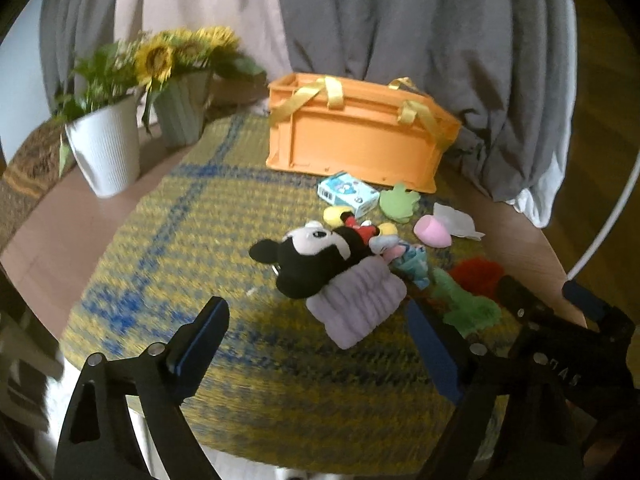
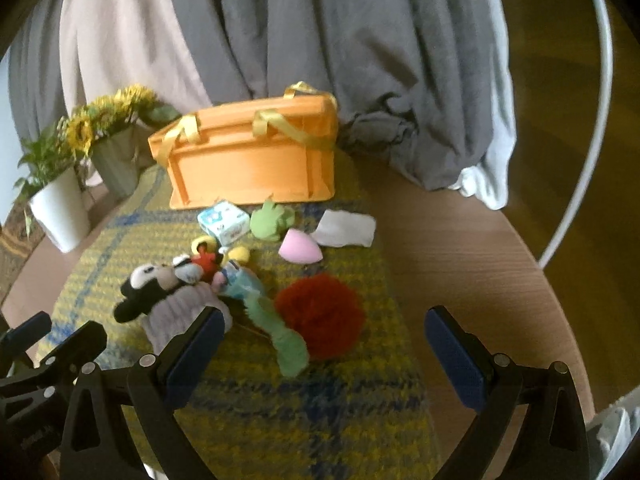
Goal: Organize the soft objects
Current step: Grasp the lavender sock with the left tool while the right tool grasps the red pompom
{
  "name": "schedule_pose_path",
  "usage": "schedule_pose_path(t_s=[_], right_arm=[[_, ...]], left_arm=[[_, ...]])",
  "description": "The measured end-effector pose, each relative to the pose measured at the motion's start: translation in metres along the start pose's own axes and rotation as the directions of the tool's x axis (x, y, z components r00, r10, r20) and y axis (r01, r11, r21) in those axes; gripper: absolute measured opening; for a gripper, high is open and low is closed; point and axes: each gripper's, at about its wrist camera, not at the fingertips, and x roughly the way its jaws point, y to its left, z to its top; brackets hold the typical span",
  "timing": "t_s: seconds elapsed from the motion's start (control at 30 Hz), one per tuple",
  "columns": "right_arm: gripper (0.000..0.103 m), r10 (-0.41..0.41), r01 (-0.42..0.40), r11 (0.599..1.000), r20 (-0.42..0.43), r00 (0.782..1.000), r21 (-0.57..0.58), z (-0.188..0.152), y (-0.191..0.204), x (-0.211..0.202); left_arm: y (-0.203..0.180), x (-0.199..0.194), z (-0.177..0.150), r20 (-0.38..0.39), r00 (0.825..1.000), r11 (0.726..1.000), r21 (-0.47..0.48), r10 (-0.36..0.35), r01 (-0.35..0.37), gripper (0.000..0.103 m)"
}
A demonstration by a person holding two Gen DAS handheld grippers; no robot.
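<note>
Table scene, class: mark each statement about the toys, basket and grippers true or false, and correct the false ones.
1. The orange basket stands behind the toys. True.
2. The red pompom lies inside the basket. False: it lies on the woven mat.
3. The mouse plush rests partly on the lilac cloth. True.
4. The right gripper holds the pompom. False: its jaws are open and empty.
5. Both pots hold sunflowers. False: the white one holds green leaves.
</note>
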Motion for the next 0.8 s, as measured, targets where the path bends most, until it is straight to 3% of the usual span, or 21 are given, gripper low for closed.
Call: schedule_pose_path(t_s=[0.4, 0.6, 0.8], right_arm=[[0.099, 0.081, -0.084, 0.995, -0.045, 0.996, -0.050, -0.011, -0.004, 0.060], [0.094, 0.113, -0.116, 0.992, -0.066, 0.991, -0.057, -0.017, -0.003, 0.081], [0.081, 0.152, -0.157, 0.987, -0.092, 0.984, -0.046, -0.019, -0.002, 0.095]], left_arm=[[-0.001, 0.064, -0.018, -0.073, 0.997, 0.987, -0.160, -0.027, 0.015, 0.071], [0.001, 0.077, -0.022, -0.093, 0.995, 0.974, -0.227, -0.036, 0.014, 0.067], [-0.001, 0.085, -0.019, -0.086, 0.993, 0.968, -0.244, -0.079, 0.056, 0.052]])
